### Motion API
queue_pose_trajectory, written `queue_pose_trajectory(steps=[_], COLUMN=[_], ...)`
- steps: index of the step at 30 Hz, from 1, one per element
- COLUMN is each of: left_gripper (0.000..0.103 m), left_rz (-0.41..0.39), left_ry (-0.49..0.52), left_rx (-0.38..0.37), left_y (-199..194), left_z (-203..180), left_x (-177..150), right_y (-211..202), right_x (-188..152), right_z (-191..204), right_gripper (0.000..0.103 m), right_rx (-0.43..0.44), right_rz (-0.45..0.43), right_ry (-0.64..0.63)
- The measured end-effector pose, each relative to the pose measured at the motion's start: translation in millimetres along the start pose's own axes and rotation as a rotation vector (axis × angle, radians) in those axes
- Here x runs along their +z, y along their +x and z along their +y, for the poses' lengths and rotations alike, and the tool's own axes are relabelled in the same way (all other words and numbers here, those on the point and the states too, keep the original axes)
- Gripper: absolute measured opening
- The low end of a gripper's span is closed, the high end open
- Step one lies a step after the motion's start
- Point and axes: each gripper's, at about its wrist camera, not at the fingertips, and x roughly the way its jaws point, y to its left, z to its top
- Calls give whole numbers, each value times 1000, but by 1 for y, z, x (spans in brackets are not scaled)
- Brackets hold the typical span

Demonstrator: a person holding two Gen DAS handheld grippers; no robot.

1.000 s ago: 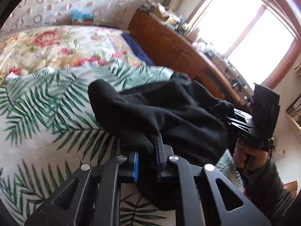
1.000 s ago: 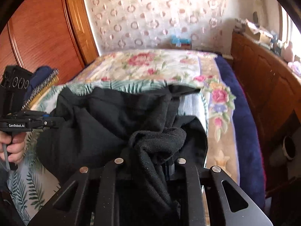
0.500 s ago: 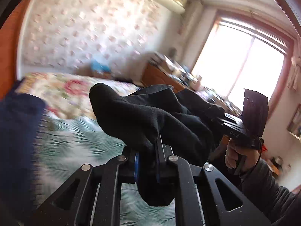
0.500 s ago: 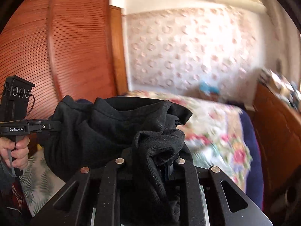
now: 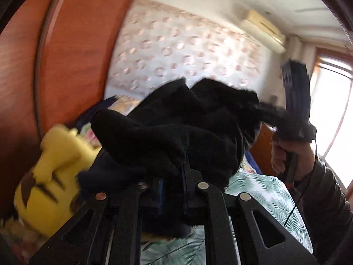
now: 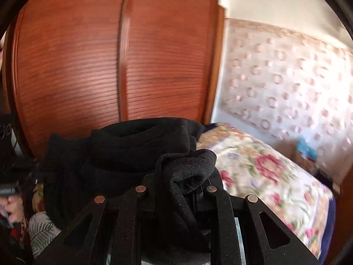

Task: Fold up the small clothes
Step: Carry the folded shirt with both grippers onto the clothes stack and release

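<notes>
In the left wrist view, a yellow plush toy (image 5: 50, 174) is lying at 8 o'clock, in front of the wooden wardrobe (image 5: 72, 50). The left gripper (image 5: 173, 176) is sitting at 6 o'clock with its fingers clamped on a bunched edge of the black garment (image 5: 176, 128). The garment is hanging in the air above the leaf-print bedspread (image 5: 260, 190), stretching toward 3 o'clock, where the right gripper (image 5: 293, 114) is gripping its far end. The right hand (image 5: 289, 154) is grasping that gripper's handle.

In the right wrist view, the left hand (image 6: 11, 207) is showing at 9 o'clock. The right gripper (image 6: 176, 185) is pinching a fold of the black garment (image 6: 132, 150) between closed fingers. The floral quilt (image 6: 264, 176) is lying at 4 o'clock.
</notes>
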Motion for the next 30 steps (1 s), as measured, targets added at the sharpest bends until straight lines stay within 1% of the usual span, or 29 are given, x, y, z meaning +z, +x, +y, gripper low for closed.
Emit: queue_pose_trajectory(steps=[3,6,7,8,9,10,11,13,14,17,19,20,22,23,25,27,28,29,30], left_gripper=[14,14,14,14,14,14,14,14,14,14,14,14,14,14,15,19,21,26,35], left_rz=[32,56,64,66,67,64,61,59,58,58,57,58,59,62,68,77,74,71,65], left_ry=[-61,-79,-78,-76,-70,-62,-58,-56,-54,-36,-28,-26,-16,-10,2,33,58,76,96], left_rx=[42,63,63,64,67,68,67,68,71,83,86,87,93,96,99,110,121,131,141], left_y=[12,20,24,23,23,22,16,14,15,15,14,13,13,13,14,16,15,13,11], left_z=[22,30,31,31,31,29,30,27,29,28,26,24,24,23,22,19,16,13,11], left_x=[-20,-31,-31,-33,-34,-35,-37,-39,-38,-38,-37,-37,-37,-37,-37,-37,-36,-35,-35], right_y=[44,89,97,103,104,99,97,89,82,73,61,64,67,76,79,93,93,90,86], right_x=[12,17,22,24,36,39,44,50,49,39,18,11,-2,-5,-6,-6,3,5,7], right_z=[0,-13,-17,-26,-34,-43,-49,-59,-64,-64,-48,-43,-42,-42,-57,-65,-64,-64,-63], right_gripper=[20,23,26,32,33,36,46,54,54,54,54,54,54,54,54,54,54,54,54], right_rx=[33,15,-1,-24,-40,-52,-68,-130,-140,-79,-29,-11,0,-8,-31,-41,-40,-43,-46], right_rz=[30,101,128,152,159,145,114,71,57,62,86,102,127,141,160,168,165,156,148], right_ry=[-40,-43,-27,24,84,135,158,165,171,177,155,144,130,128,130,151,164,176,186])
